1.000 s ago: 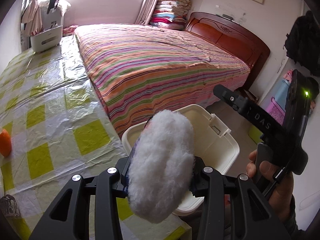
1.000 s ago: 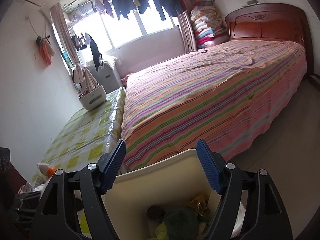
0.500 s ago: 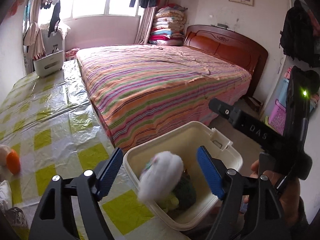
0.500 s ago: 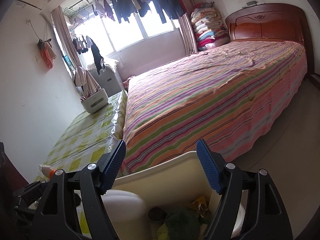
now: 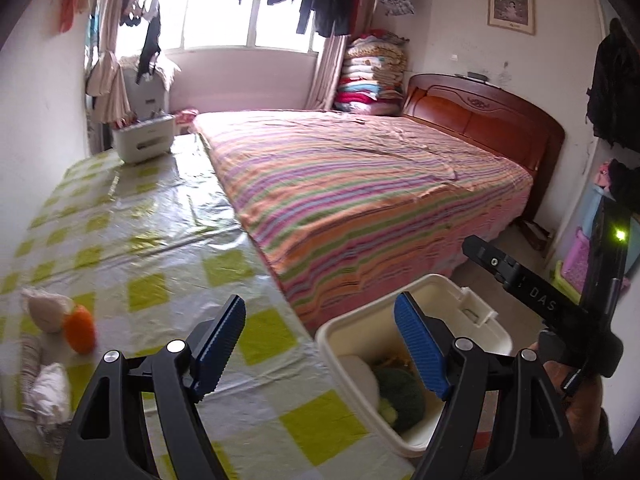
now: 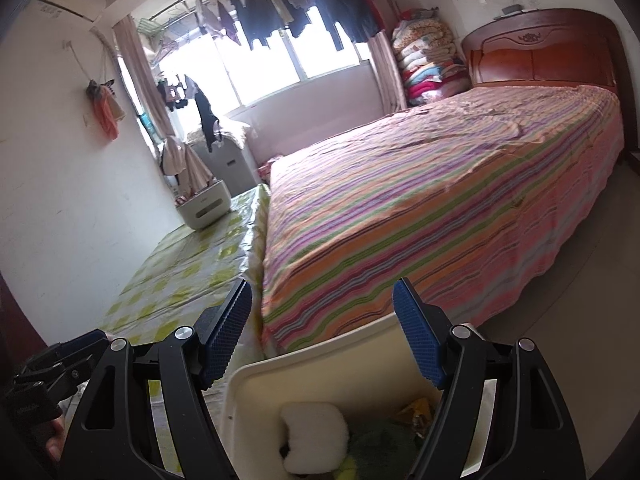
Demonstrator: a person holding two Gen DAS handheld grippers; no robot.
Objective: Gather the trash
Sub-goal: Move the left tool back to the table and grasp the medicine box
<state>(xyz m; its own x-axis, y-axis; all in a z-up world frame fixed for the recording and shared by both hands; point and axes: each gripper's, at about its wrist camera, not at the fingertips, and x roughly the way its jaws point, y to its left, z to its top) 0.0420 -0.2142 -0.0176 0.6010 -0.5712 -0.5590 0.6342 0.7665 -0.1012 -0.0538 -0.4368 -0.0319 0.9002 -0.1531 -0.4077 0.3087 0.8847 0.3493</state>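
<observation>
Lying in 1 cream bin is 1 white fluffy piece; both the left gripper and right gripper gape wide, empty.

- "das" in pale capital letters stands on the black arm of the right gripper, seen from the left wrist view at about four o'clock of the frame, just beside the far rim of the cream bin.
- a small pale mark sits on the front of the white box at nine o'clock in the right wrist view; too small to read.
- faint lettering on the black block of the left gripper, at eight o'clock there, is blurred and unreadable.
</observation>
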